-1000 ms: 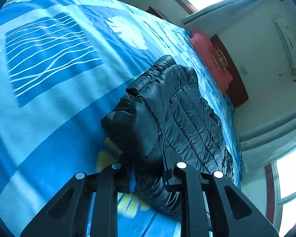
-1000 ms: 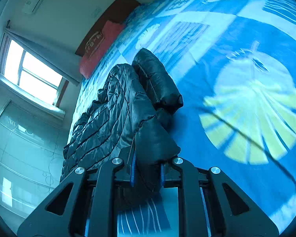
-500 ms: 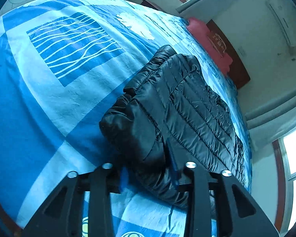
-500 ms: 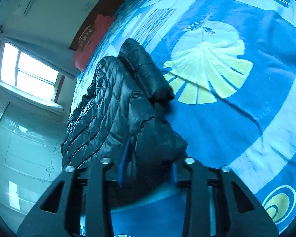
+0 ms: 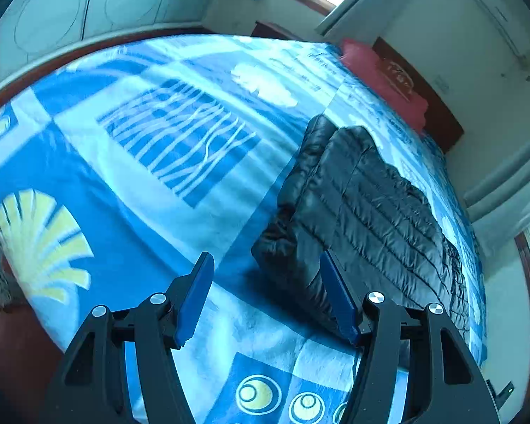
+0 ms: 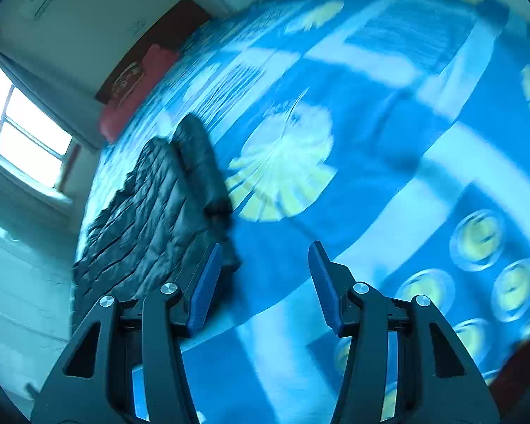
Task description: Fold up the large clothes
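- Since half a second ago both my grippers let go of the black puffer jacket [image 5: 364, 212] and pulled back; a second ago each was clamped on a fold of it.
- Left wrist view: my left gripper [image 5: 266, 265] is spread wide, nothing between the blue pads [image 5: 194, 300]. Jacket lies folded on the blue patterned bedspread [image 5: 159, 183], right of centre, its near corner just beyond my right-hand pad, not touching as far as I can tell. Red pillow [image 5: 385, 77] far right at the headboard [image 5: 420, 99].
- Right wrist view: blurry. My right gripper [image 6: 265, 251] is also wide open and holds nothing. Jacket [image 6: 148, 208] sits to the left, near edge just behind my left-hand pad; contact unclear. Yellow fan print [image 6: 282, 169] on the bedspread just right of the jacket. Window [image 6: 21, 130] far left.
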A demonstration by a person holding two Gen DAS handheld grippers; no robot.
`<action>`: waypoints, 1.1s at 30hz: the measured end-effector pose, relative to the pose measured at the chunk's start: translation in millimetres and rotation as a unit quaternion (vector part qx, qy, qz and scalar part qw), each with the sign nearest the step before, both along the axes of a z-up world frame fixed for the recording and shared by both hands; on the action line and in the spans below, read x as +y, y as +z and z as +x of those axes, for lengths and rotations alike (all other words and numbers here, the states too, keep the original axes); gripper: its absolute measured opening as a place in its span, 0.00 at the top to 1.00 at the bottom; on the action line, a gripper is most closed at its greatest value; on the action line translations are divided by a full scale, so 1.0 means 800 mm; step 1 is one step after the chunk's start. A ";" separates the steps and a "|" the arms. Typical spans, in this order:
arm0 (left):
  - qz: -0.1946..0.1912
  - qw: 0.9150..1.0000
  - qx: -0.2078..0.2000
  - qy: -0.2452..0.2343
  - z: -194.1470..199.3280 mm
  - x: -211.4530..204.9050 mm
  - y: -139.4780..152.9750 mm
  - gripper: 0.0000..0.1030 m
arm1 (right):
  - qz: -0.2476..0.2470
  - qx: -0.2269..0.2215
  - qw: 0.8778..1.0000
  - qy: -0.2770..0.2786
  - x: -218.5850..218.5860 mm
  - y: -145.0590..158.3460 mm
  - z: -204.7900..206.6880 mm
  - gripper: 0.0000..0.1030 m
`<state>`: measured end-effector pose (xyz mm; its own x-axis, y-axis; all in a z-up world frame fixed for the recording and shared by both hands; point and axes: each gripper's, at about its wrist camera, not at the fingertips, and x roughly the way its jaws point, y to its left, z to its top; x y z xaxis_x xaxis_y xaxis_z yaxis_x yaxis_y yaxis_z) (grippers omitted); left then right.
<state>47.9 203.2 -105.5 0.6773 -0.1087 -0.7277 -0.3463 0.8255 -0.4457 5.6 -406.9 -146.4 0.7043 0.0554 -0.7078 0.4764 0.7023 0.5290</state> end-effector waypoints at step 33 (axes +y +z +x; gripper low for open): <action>0.052 0.986 0.064 -0.147 0.194 -0.035 -0.012 0.40 | -0.176 0.041 0.922 0.343 0.365 -0.012 0.291 0.67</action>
